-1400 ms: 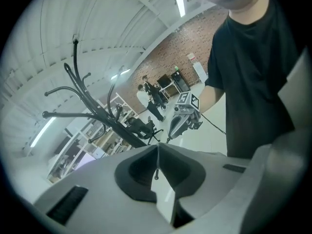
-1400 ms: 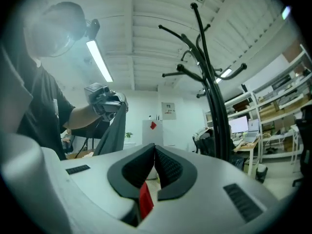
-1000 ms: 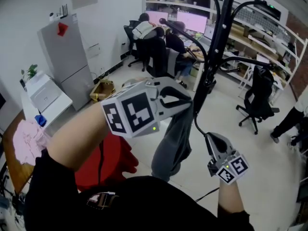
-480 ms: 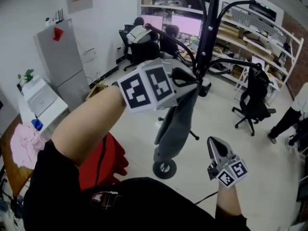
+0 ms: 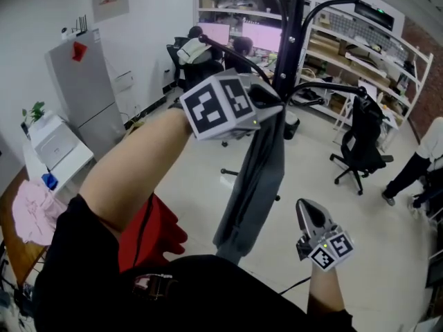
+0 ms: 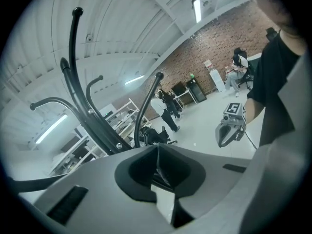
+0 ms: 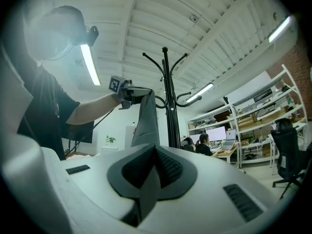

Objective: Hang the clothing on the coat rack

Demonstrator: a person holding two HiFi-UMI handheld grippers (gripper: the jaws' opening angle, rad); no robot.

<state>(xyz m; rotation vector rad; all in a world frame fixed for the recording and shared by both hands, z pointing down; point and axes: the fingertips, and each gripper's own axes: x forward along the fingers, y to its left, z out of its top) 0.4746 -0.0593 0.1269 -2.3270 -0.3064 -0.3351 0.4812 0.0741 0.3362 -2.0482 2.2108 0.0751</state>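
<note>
A grey garment (image 5: 252, 185) hangs in a long fold from my left gripper (image 5: 270, 106), which is shut on its top edge. That gripper is raised right beside the black coat rack pole (image 5: 295, 26), just under the curved hooks (image 5: 325, 88). In the left gripper view the jaws (image 6: 158, 172) are closed, with the rack's hooks (image 6: 74, 21) close above. My right gripper (image 5: 309, 211) hangs low at the right, shut with nothing in it. The right gripper view shows its closed jaws (image 7: 153, 167), the garment (image 7: 146, 123) and the rack (image 7: 168, 96) ahead.
A black office chair (image 5: 363, 140) stands right of the rack. People sit at desks with monitors (image 5: 242, 37) behind it, and white shelving (image 5: 387, 47) lines the back. A grey cabinet (image 5: 86, 92), a red object (image 5: 156, 234) and pink cloth (image 5: 31, 209) are at the left.
My left gripper has risen and moved closer to the rack pole, lifting the grey garment so it hangs longer. The right gripper has hardly moved.
</note>
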